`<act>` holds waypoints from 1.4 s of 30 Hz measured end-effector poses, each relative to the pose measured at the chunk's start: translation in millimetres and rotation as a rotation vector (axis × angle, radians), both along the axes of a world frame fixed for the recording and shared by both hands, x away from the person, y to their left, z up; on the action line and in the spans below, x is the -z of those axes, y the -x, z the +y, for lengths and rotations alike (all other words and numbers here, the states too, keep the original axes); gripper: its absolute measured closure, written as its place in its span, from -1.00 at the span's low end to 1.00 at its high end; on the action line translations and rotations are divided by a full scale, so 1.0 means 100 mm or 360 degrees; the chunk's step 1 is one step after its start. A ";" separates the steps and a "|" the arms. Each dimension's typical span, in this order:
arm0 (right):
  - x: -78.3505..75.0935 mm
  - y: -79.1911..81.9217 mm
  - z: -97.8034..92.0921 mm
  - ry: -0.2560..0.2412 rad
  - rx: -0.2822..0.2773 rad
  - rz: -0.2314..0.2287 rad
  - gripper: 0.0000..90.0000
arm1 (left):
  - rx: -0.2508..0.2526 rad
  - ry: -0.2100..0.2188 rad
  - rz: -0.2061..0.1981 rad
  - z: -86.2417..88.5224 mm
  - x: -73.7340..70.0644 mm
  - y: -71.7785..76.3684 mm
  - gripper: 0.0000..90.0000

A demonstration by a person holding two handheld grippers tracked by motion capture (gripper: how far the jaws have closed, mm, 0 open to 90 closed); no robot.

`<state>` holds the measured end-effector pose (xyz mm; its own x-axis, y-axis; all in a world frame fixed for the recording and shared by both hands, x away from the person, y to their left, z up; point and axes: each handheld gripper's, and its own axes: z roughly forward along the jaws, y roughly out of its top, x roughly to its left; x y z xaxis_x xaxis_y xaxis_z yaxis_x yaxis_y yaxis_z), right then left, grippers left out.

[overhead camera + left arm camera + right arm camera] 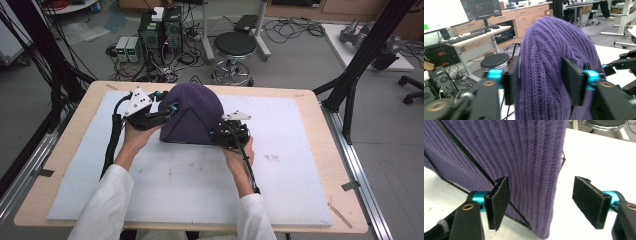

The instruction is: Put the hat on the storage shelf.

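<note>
A purple knitted hat stands over a black wire frame on the white board. From the left, my left gripper reaches the hat's side. In the left gripper view its jaws pinch a thick fold of the hat between them, at the left gripper. My right gripper sits at the hat's lower right corner. It is open: the hat's hanging edge lies near the left jaw, and the right jaw stands apart from it. The right gripper also appears in the left gripper view.
The white foam board covers most of the wooden table. Black frame posts rise at the table's right and left. Beyond the far edge stand a stool and computer boxes with cables.
</note>
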<state>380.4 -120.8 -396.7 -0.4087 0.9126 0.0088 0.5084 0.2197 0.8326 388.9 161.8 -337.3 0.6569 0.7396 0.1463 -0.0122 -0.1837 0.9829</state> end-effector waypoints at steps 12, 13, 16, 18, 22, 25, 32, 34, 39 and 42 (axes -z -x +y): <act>-0.21 0.10 -0.26 -0.0132 0.0121 -0.0261 -0.74 | -0.0084 0.0087 0.0019 0.08 -0.07 0.04 -0.62; -0.23 0.10 -0.30 -0.0157 0.0131 -0.0280 -0.74 | -0.0089 0.0089 0.0004 0.08 -0.09 0.05 -0.62; -0.29 0.14 -0.42 -0.0190 0.0181 -0.0360 -0.74 | -0.0102 0.0099 -0.0024 0.11 -0.12 0.09 -0.62; -0.33 0.16 -0.50 -0.0226 0.0216 -0.0402 -0.74 | -0.0109 0.0104 -0.0033 0.13 -0.14 0.11 -0.62; -0.41 0.22 -0.66 -0.0279 0.0256 -0.0483 -0.74 | -0.0106 0.0117 -0.0044 0.16 -0.16 0.14 -0.62; -0.44 0.27 -0.75 -0.0292 0.0262 -0.0540 -0.74 | -0.0110 0.0128 -0.0054 0.18 -0.17 0.17 -0.63; -0.55 0.42 -0.99 -0.0298 0.0280 -0.0656 -0.74 | -0.0164 0.0147 -0.0072 0.29 -0.16 0.25 -0.64; -0.57 0.48 -1.05 -0.0296 0.0303 -0.0674 -0.74 | -0.0166 0.0166 -0.0050 0.34 -0.16 0.27 -0.63; -0.63 0.63 -1.19 -0.0318 0.0310 -0.0739 -0.74 | -0.0208 0.0171 -0.0118 0.46 -0.14 0.40 -0.63; -0.59 0.70 -1.27 -0.0299 0.0310 -0.0776 -0.74 | -0.0242 0.0176 -0.0129 0.53 -0.12 0.47 -0.62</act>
<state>310.4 -247.6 -337.3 -0.2301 0.9727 0.0310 0.0708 -0.0150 0.9974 342.1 214.4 -325.2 0.5258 0.8439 0.1068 -0.0726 -0.0806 0.9941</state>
